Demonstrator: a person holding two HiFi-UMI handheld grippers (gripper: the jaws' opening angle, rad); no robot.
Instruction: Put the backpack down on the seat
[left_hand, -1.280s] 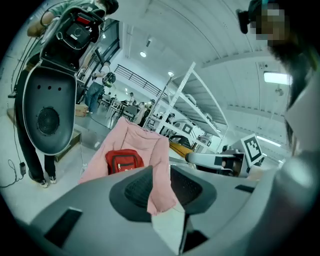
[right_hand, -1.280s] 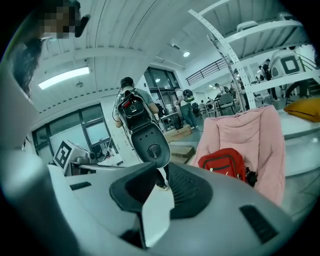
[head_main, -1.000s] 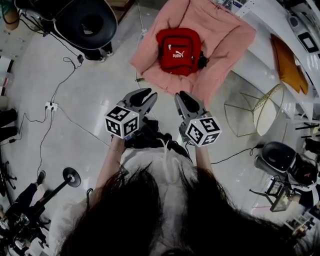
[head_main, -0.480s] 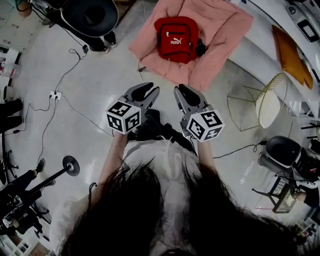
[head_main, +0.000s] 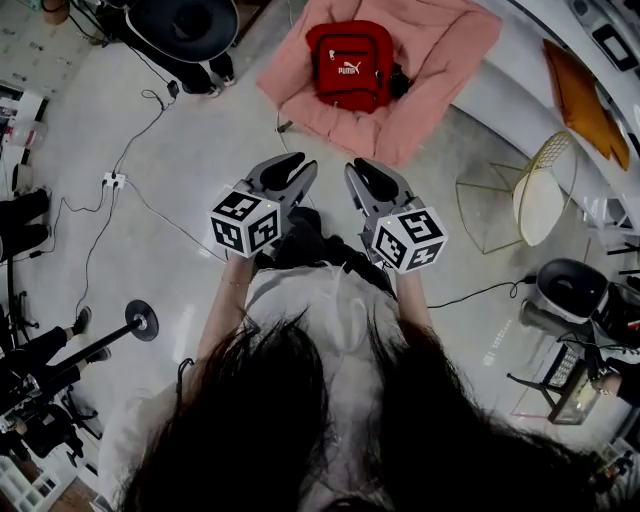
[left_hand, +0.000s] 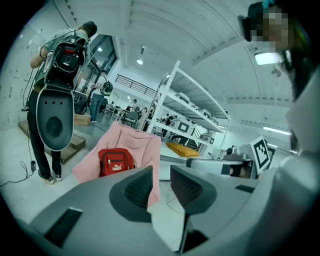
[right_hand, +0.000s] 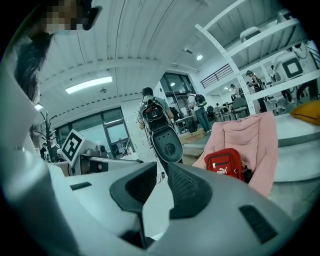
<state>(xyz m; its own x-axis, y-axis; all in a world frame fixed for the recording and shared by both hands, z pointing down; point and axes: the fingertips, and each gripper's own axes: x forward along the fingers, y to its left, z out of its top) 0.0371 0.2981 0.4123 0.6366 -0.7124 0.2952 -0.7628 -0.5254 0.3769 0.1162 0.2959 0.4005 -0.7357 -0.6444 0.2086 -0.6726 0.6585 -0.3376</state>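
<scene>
A boxy red fabric backpack (head_main: 347, 65) with a white logo and a zipped front pocket sits upright on the soft, crumpled pink padded seat (head_main: 440, 55) at top centre. Lower down, the grey plastic left gripper (head_main: 290, 165) and right gripper (head_main: 362, 172) hold nothing, their ribbed jaws narrowly parted.

Red backpack (right_hand: 224, 164) on pink seat (right_hand: 256, 134)

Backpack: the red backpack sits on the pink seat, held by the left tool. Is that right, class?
Not quite. The red backpack does sit on the pink seat, but the left tool does not hold it. The left gripper view shows that tool empty, jaws apart, well short of the backpack.
</scene>
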